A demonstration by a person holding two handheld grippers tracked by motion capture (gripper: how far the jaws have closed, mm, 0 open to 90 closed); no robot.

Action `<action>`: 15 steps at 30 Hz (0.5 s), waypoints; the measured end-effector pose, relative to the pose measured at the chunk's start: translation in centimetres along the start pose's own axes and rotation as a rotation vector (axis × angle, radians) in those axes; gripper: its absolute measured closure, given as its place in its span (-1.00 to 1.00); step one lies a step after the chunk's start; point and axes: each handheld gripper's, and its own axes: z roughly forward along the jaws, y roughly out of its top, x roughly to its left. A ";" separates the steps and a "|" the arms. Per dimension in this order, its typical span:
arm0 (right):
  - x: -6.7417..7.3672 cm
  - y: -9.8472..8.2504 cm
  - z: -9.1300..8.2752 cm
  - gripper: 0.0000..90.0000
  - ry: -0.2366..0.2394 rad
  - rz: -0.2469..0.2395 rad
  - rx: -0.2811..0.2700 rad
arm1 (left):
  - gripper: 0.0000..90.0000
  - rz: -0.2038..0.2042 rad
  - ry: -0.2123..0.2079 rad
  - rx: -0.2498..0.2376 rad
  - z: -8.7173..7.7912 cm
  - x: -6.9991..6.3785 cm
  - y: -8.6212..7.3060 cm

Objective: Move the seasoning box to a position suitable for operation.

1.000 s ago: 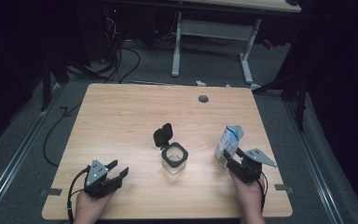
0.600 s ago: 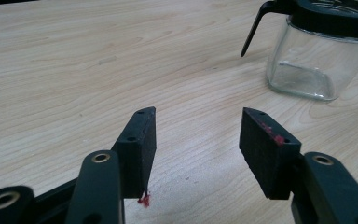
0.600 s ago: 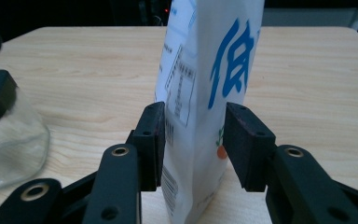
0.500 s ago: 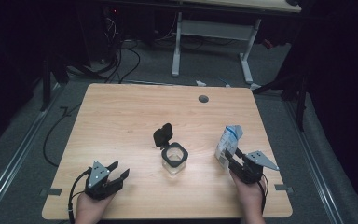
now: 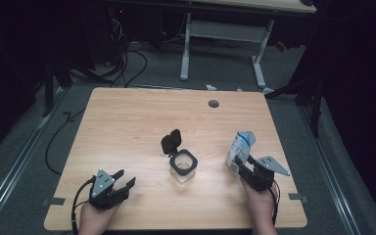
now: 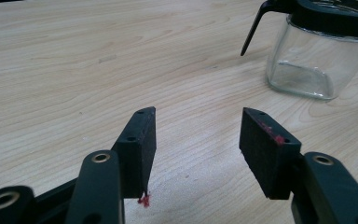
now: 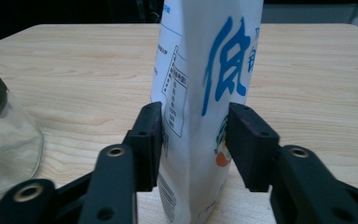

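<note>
**At the right front of the table: white pouch taken into the right tool**

Item 1. Pouch (image 5: 239, 151), white with blue print, standing upright near the table's right front edge, just right of the glass jar. In the right gripper view the pouch (image 7: 205, 93) sits between the two black pads, both of which meet its sides; a printed label panel and large blue characters can be read there, too small to make out from above.

Item 2. Right tool (image 5: 247, 169), jaws having just been closing, now gripping the pouch low on its body. Hand behind it at the table's near edge.

Item 3. Glass jar (image 5: 182, 165), square, clear, black collar, flip lid (image 5: 171, 141) standing open behind it. It looks empty in the left gripper view (image 6: 317, 56), where the clear base and thin lid edge show plainly.

Item 4. Left tool (image 5: 112, 185), resting at the left front, jaws moderately wide with nothing between them, bare wood visible in the gap.

Item 5. Table (image 5: 127, 122), light wood, with a round grommet (image 5: 213, 103) near the far edge.

Step judged in hand: securing the pouch. The next move likely calls for a lift, a carry toward the open jar and a tilt over its mouth; the soft sides may buckle, so the grip must stay firm.
</note>
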 end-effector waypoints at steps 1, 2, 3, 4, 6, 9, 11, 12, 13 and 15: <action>0.0 0.0 -0.1 0.37 0.003 0.003 0.000 | 0.03 0.001 0.000 0.000 0.0 0.0 0.0; 0.0 0.0 -0.1 0.41 0.003 0.003 -0.003 | 0.03 -0.002 -0.001 0.001 0.0 -0.1 0.0; 0.0 0.0 -0.1 0.45 0.000 -0.001 -0.005 | 0.03 -0.001 -0.001 0.000 0.0 -0.1 0.0; 0.0 0.0 -0.2 0.51 -0.002 -0.003 -0.008 | 0.03 0.000 -0.002 0.001 0.0 -0.1 0.0; 0.0 0.0 -0.3 0.60 -0.006 -0.006 -0.015 | 0.03 0.001 -0.001 0.003 0.1 -0.1 0.0; 0.0 -0.1 -0.4 0.71 -0.006 -0.015 -0.022 | 0.03 0.000 -0.001 0.002 0.0 -0.1 0.0; -0.1 -0.1 -0.5 0.80 -0.002 -0.017 -0.026 | 0.03 0.001 -0.001 0.001 0.0 0.0 0.0; -0.1 -0.1 -0.6 0.81 0.000 -0.014 -0.025 | 0.03 0.001 -0.001 0.000 0.0 0.0 0.0; -0.1 -0.1 -0.6 0.83 0.003 -0.015 -0.024 | 0.03 -0.002 -0.001 0.000 0.0 0.0 0.0; -0.1 -0.1 -0.6 0.85 0.009 -0.019 -0.023 | 0.03 -0.002 -0.001 0.000 0.0 0.0 0.0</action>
